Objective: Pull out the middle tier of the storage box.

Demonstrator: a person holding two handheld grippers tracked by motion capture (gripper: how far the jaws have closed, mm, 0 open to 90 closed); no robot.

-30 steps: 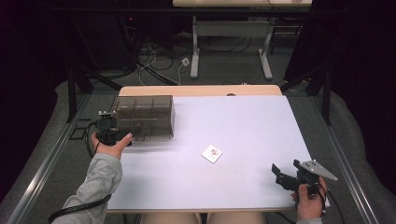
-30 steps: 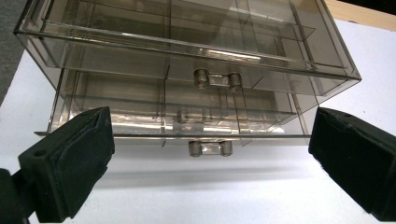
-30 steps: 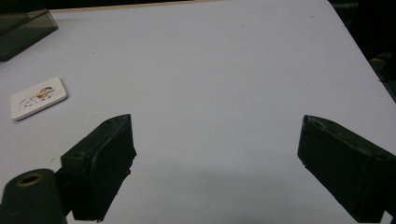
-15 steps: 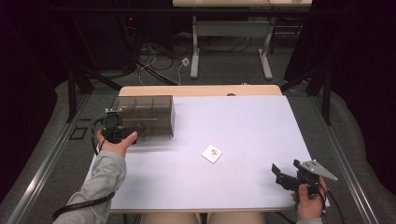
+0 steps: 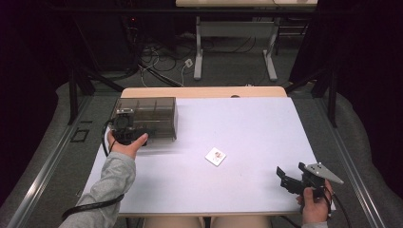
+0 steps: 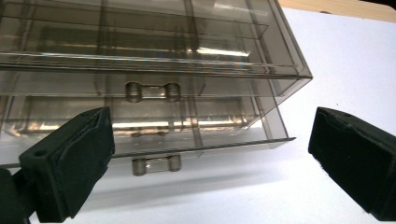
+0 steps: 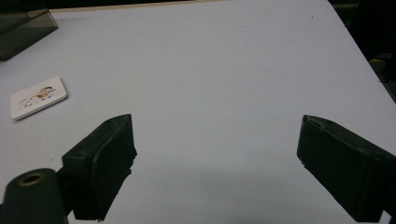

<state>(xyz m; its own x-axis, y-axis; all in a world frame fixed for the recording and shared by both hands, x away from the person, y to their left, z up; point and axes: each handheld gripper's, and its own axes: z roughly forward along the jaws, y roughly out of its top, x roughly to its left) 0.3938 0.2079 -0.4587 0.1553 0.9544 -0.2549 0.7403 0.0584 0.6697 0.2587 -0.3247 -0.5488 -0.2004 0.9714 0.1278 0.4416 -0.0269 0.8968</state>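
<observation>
The left hand-held gripper (image 6: 205, 163) is held with its jaws spread wide and nothing between them, directly in front of the clear drawer box (image 6: 140, 70). Seen along the jaws, the box's front fills the space just ahead; its lower drawer (image 6: 196, 135) stands slightly pulled out, and the small handle (image 6: 156, 164) of that drawer lies between the jaws, a little left of their midline and close ahead. The handle's long axis runs across the jaw gap, parallel to the drawer front. In the high view the box (image 5: 152, 116) sits at the far left of the worktop (image 5: 247, 123), with the left hand-held gripper (image 5: 130, 133) against its near face. The right hand-held gripper (image 5: 290, 180), jaws also wide and empty, is held at the near right corner, well apart from the box. A small picture card (image 5: 215, 156) lies between them, nearer the right one.
</observation>
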